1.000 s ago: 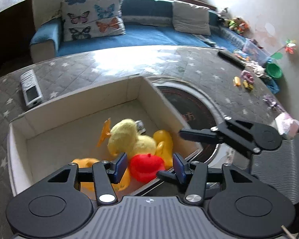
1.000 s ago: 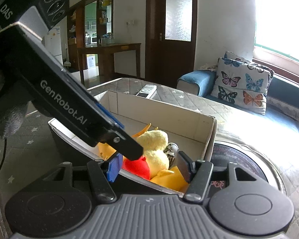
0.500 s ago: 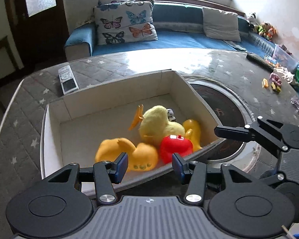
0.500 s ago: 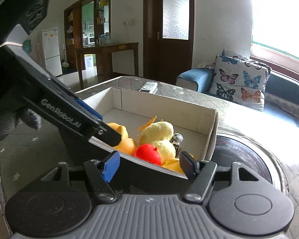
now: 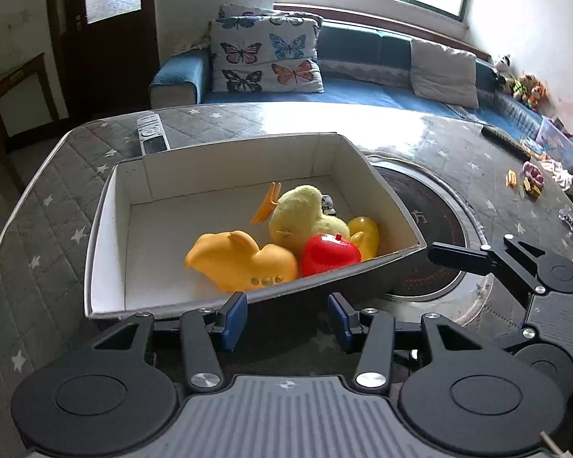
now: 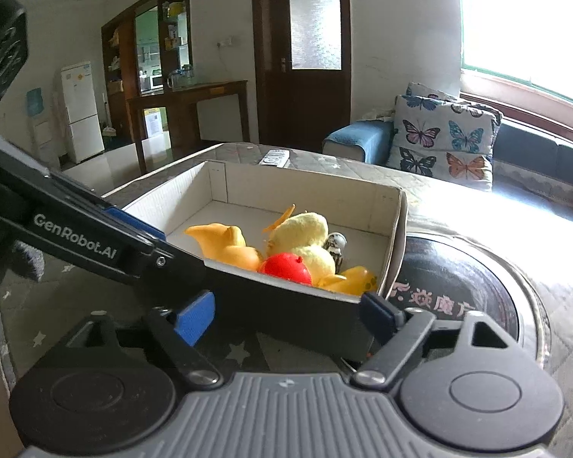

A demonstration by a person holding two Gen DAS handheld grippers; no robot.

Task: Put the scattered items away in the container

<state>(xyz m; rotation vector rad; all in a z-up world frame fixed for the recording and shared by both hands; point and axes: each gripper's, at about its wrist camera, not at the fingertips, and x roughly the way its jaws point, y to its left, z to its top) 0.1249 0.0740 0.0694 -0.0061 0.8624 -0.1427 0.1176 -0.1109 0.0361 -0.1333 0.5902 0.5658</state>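
A white cardboard box (image 5: 225, 168) (image 6: 301, 187) stands on the quilted grey table. Inside lie a red round toy (image 5: 330, 253) (image 6: 286, 267), an orange plastic toy (image 5: 237, 261) (image 6: 225, 246), a yellow plush duck (image 5: 303, 215) (image 6: 305, 236), a yellow rubber toy (image 5: 365, 231) (image 6: 353, 278) and a small dark figure (image 6: 336, 246). My left gripper (image 5: 286, 318) is open and empty, just outside the box's near wall. My right gripper (image 6: 286, 315) is open and empty, near the box's corner. Its finger (image 5: 458, 257) shows in the left wrist view.
A remote control (image 5: 151, 133) (image 6: 274, 158) lies behind the box. A round black inset plate (image 5: 431, 229) (image 6: 458, 286) sits right of the box. Small toys (image 5: 527, 183) lie at the table's far right. A blue sofa with butterfly cushions (image 5: 267, 57) stands behind.
My left gripper has let go of the red toy, which now lies in the box, and drawn back over the near wall. My right gripper has also backed away and opened wider.
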